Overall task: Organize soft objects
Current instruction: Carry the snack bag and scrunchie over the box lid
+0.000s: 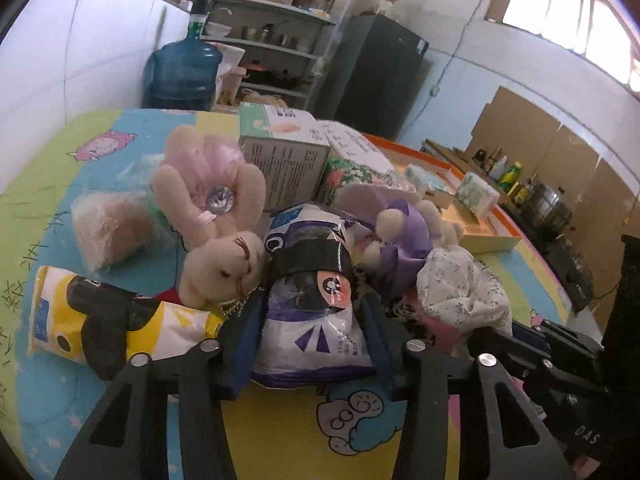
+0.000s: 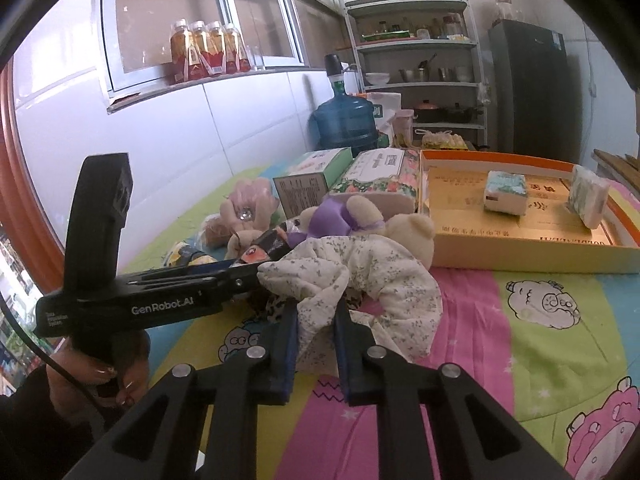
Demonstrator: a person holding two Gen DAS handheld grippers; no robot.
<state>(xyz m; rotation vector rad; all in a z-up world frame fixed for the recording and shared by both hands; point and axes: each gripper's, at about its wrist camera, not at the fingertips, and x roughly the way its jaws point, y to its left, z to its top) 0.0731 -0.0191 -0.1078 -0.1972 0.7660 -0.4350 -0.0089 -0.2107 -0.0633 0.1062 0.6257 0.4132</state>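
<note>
Kitchen-like room, round table (image 1: 120, 408) under a cartoon-print cloth in blue, green, yellow and pink, heaped at the centre with soft things.

Middle of the heap: white-and-purple plastic pack (image 1: 316, 328) with a dark band and an orange round sticker, lying on the cloth. Left gripper (image 1: 310, 308) closed on that pack, blue pads pressing each side, jaws moderately apart around its width. Same gripper seen side-on from the right wrist view (image 2: 256, 264), black body lettered in white, held by a hand (image 2: 100, 368) at lower left.

Just right of the pack: crumpled white floral cloth (image 2: 360, 288). Right gripper (image 2: 316, 320) nearly closed, pinching a fold of that cloth between its blue pads.

Around these: cream plush rabbit (image 1: 224, 272) touching the pack's left side, with a pink-petalled plush (image 1: 208, 184) bearing a clear gem behind it. Yellow, white and black packet (image 1: 100, 324) lying at the left. Clear-wrapped pale bundle (image 1: 108, 228) beyond it. Plush bear in purple fabric (image 2: 344, 216) behind the floral cloth.

Farther back: green-and-white box (image 1: 284, 148) beside a flower-print tissue pack (image 1: 360, 160). Shallow orange-rimmed cardboard tray (image 2: 520, 256) to the right, holding two small tissue packs (image 2: 506, 192).

Beyond the table: blue water jug (image 1: 186, 72), metal shelving (image 1: 276, 32) with cookware, dark fridge (image 1: 376, 76).
</note>
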